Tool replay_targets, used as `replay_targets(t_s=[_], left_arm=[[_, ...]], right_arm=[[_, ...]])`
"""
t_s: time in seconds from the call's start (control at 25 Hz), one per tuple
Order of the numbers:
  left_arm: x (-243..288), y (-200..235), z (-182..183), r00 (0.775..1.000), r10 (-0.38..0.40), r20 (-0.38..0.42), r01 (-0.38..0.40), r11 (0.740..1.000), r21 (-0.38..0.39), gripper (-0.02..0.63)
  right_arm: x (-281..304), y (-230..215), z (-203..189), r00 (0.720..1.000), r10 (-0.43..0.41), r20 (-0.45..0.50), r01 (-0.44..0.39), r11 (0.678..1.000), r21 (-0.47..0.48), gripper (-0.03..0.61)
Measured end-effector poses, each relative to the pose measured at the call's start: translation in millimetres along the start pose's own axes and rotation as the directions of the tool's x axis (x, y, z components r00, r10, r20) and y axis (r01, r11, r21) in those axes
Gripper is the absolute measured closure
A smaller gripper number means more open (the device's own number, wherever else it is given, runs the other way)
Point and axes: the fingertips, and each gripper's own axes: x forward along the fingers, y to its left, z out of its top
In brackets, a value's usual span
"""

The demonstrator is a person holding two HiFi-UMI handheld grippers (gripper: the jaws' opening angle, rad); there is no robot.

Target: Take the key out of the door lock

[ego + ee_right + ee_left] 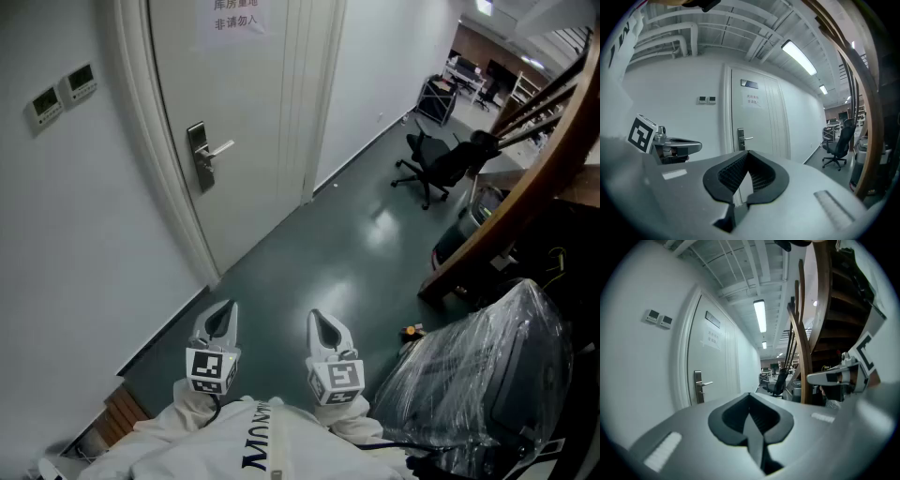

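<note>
Black office chair; two wall panels (thermostats, perhaps); plastic-wrapped bulk beside wooden stair.

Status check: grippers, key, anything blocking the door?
Both shut, empty: left hand-held gripper, right hand-held gripper. The door lock well ahead; key too small to see. Nothing in the way.

Cool, even indoor light falls from long ceiling strip lamps, which burn out to white in both gripper views. The dark floor carries a soft pale patch of glare, and the plastic wrap glints. Shadows are faint. Both gripper views are fisheye, black at the corners, and bow the door frame. The left hand-held gripper and right hand-held gripper loom blurred, close to the lens
</note>
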Motion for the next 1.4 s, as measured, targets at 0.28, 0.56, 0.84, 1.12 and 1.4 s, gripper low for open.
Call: replay_targets(t_s=[0.28, 0.56, 0.84, 1.12, 1.4], left_arm=[[-1, 2, -11, 1.000, -0.011, 0.009, 0.011, 1.000, -0.011, 0.614], [-1, -4, -17, 1.000, -0.015, 0.005, 0.015, 1.000, -0.019, 0.614], [-6, -6, -19, 1.000, -0.004, -0.001, 0.004, 1.000, -0.013, 0.614], [-10, -2, -27, 0.999, 0.005, -0.032, -0.005, 1.000, -0.011, 0.614], [7, 6, -26, 0.999, 0.000, -0.032, -0.001, 1.000, -0.011, 0.614]], right_arm=[[0, 9, -20, 0.999, 0.023, -0.025, -0.023, 1.000, 0.015, 0.578], [-2, 5, -27, 0.999, 0.019, -0.032, -0.018, 1.000, 0.019, 0.578], [-5, 6, -27, 0.999, 0.053, -0.007, -0.053, 0.997, 0.056, 0.578], [-3, 9, -33, 0.998, 0.064, -0.015, -0.062, 0.995, 0.082, 0.578], [10, 0, -31, 0.999, 0.037, -0.020, -0.036, 0.997, 0.074, 0.578]])
